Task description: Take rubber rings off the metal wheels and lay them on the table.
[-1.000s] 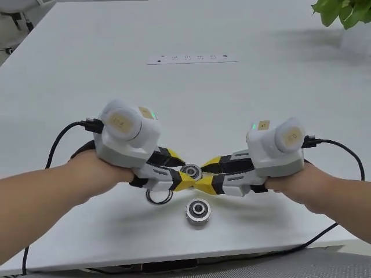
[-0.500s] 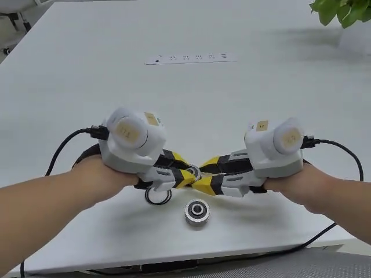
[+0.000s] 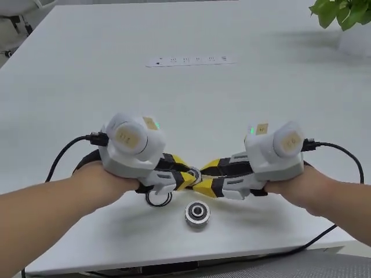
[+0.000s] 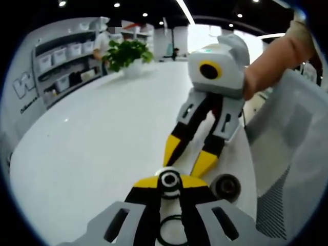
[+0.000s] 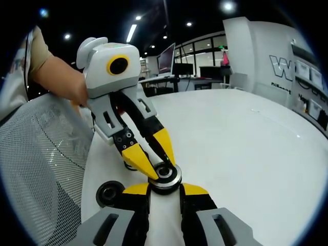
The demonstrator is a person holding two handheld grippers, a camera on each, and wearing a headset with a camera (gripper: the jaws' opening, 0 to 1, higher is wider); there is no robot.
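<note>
Two tongs met nose to nose at one wheel [image 3: 193, 173] held clear above the bench [image 3: 249, 87]. The left tongs [image 3: 184, 174] were clenched on it from one side and the right tongs [image 3: 204, 176] were closed against it from the other, though whether their tips bit rubber or metal could not be told. Since a second earlier the left tongs had sunk a little and crept toward the right ones, their body rolling slightly, while the right tongs, the wheel, the second wheel [image 3: 197, 213] and the loose ring [image 3: 158, 198] had kept their places. The near edge of the bench ran just past the second wheel on the person's side, with the cables [image 3: 64, 149] trailing down to it, so little room lay there. Away from the person the top stretched wide and open as far as a power strip [image 3: 190, 60], and a plant [image 3: 342, 13] stood at the far right corner, well apart. The held wheel turned its face and bore up toward the head view, its axle running across the line of the two tongs. The second wheel lay flat, bore upward, just nearer the person than the tongs. The ring lay flat to its left, under the left tongs, not touching it.
</note>
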